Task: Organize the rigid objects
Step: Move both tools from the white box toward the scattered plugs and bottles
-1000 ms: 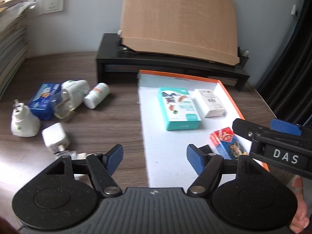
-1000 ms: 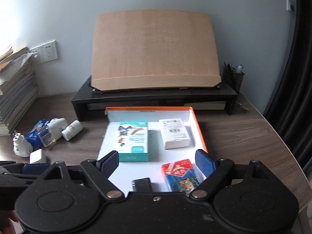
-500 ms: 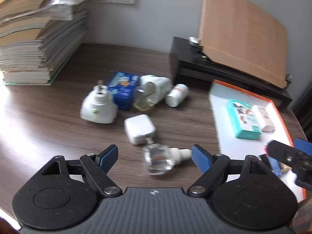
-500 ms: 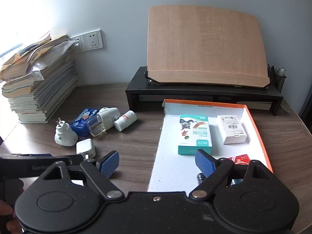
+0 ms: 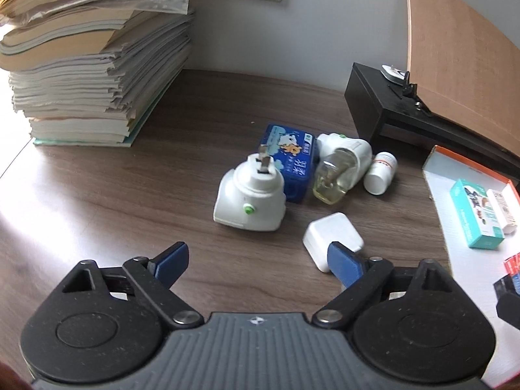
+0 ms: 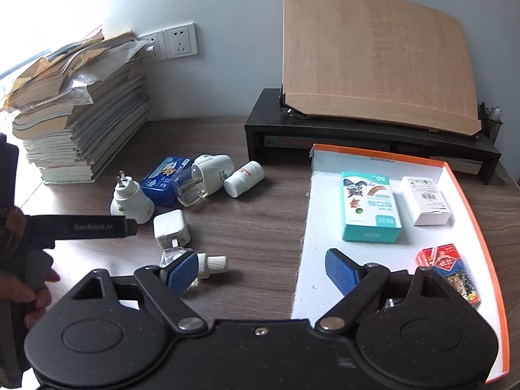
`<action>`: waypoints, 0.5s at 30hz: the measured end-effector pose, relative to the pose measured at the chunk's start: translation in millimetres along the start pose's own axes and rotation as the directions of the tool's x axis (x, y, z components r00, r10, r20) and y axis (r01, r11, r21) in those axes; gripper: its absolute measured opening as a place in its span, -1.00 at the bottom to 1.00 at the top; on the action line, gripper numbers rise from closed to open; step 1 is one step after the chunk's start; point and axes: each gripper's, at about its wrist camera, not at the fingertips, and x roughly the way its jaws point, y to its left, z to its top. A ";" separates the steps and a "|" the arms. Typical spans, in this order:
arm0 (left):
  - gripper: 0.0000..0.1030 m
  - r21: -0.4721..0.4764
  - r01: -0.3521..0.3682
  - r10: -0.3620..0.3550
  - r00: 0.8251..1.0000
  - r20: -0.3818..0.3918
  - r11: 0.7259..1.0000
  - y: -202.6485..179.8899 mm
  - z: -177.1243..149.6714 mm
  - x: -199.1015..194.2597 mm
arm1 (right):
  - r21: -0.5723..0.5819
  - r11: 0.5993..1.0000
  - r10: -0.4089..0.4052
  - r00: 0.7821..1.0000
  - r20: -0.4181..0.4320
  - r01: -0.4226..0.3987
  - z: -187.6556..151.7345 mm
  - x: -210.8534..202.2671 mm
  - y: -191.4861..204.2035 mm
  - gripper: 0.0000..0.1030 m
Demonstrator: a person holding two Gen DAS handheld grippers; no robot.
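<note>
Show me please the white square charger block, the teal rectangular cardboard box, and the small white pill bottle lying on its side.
White square charger block (image 6: 169, 225): right wrist view, on its flat top face.
Teal rectangular cardboard box (image 6: 370, 204): right wrist view, middle of its printed top.
Small white pill bottle (image 6: 244, 178): right wrist view, on its side wall.

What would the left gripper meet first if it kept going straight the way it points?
Probably the white plug-in heater: it lies dead ahead of the left gripper, whose empty jaws are opening. The white charger sits nearer but off by the right finger, so depth leaves some doubt.
</note>
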 end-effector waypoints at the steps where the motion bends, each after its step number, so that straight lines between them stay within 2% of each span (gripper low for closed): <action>1: 0.85 0.002 0.000 0.000 1.000 -0.001 1.000 1.7 1.9 3.4 | 0.000 1.000 0.000 1.000 -0.004 0.000 0.0 2.7 1.7 0.94; 10: 0.92 0.044 0.022 -0.022 1.000 0.006 0.999 6.3 13.5 42.4 | 0.009 1.000 -0.021 0.999 -0.039 0.022 -0.4 17.3 7.4 0.94; 15: 0.92 0.024 0.029 -0.029 1.000 0.010 0.999 11.9 17.7 59.7 | 0.020 0.999 -0.028 0.998 -0.061 0.029 -1.9 24.9 4.0 0.94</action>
